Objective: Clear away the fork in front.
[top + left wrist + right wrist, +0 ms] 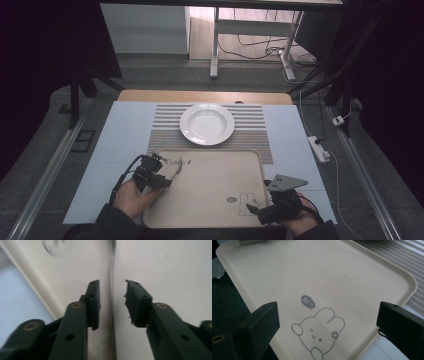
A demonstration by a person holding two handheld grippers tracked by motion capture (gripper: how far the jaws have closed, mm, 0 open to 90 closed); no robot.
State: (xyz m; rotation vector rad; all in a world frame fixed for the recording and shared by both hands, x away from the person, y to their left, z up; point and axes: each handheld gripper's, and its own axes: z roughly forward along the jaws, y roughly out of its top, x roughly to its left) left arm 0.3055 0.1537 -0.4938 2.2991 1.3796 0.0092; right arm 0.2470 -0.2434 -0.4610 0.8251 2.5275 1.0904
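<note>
A thin utensil [176, 171] lay on the tray [210, 200], between my left gripper's [112, 302] part-open fingers, ungrasped. My right gripper [327, 325] hovered wide open, empty. The plate [207, 123] beyond stood bare; I judged everything remained undone.

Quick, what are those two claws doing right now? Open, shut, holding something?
Left claw: open, nothing gripped, jaws either side of a thin utensil handle lying on the tray.
Right claw: wide open, empty, over the tray's bunny drawing.
</note>
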